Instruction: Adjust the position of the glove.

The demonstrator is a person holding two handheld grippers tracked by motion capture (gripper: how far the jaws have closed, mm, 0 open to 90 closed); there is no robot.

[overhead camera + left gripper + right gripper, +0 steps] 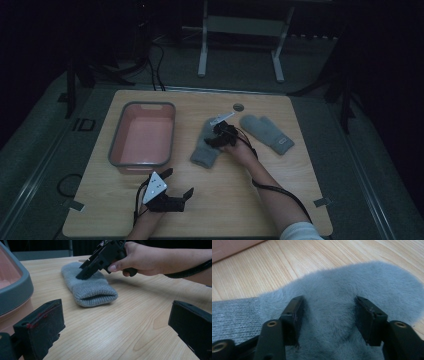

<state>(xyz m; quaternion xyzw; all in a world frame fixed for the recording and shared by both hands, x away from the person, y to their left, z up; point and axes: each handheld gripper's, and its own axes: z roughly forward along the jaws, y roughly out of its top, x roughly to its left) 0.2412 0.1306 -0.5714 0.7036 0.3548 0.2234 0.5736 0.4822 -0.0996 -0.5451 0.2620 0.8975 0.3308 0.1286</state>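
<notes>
Right gripper (214, 136) pressed on grey mitten (206, 150) — fingers apart.

Readable text: one marking, the letters "ID" (83, 124), pale on the dark grey floor mat (40, 150) just left of the wooden table (240, 200), high view. Nothing else legible. The right-hand grey mitten (266, 132) carries a small dark tag w/ a pale patch (283, 142) near its cuff, too small & blurred to read. The white plate (155, 187) atop the left gripper (177, 182) shows a few dark dots, no letters. Both gripper views: no text, labels or nos. visible.
</notes>
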